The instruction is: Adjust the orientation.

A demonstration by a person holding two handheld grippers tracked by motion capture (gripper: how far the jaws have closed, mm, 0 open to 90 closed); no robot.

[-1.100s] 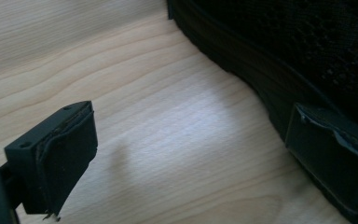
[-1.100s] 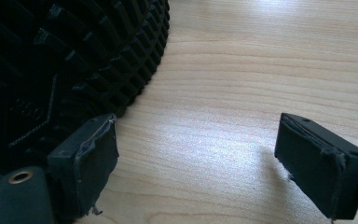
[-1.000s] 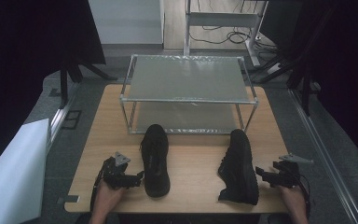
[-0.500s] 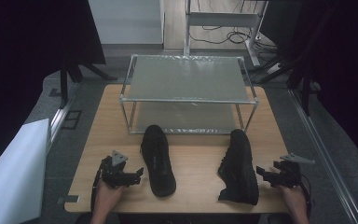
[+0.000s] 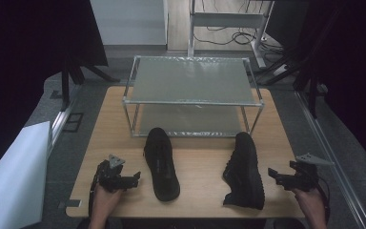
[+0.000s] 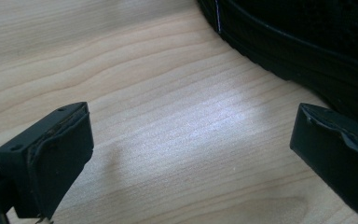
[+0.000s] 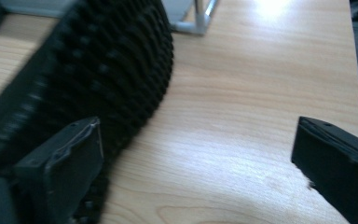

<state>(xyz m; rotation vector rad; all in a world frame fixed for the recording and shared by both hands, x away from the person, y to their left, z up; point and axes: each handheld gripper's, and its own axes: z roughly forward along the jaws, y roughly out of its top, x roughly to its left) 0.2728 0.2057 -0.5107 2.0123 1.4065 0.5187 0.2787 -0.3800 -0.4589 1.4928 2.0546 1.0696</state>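
Observation:
Two black shoes lie on the wooden table [image 5: 200, 150]. The left shoe [image 5: 162, 164] stands sole down, its near end angled to the right. My left gripper [image 5: 134, 179] is open just left of it, and the shoe's side [image 6: 307, 42] shows beyond the right jaw, with bare wood between the jaws [image 6: 191, 154]. The right shoe [image 5: 244, 169] leans on its side. My right gripper [image 5: 272, 174] is open a little to its right. The shoe's treaded sole [image 7: 102, 70] runs along the left jaw of that gripper [image 7: 196, 168].
A two-tier metal rack [image 5: 193, 81] with a grey top shelf stands at the back of the table, just beyond both shoes; one of its legs [image 7: 200, 18] is near the right shoe. A white board [image 5: 9, 181] lies off the table's left side. Bare wood lies between the shoes.
The left shoe's near end has swung a little to the right, and my left gripper has edged right beside it. The right shoe and right gripper have hardly moved.

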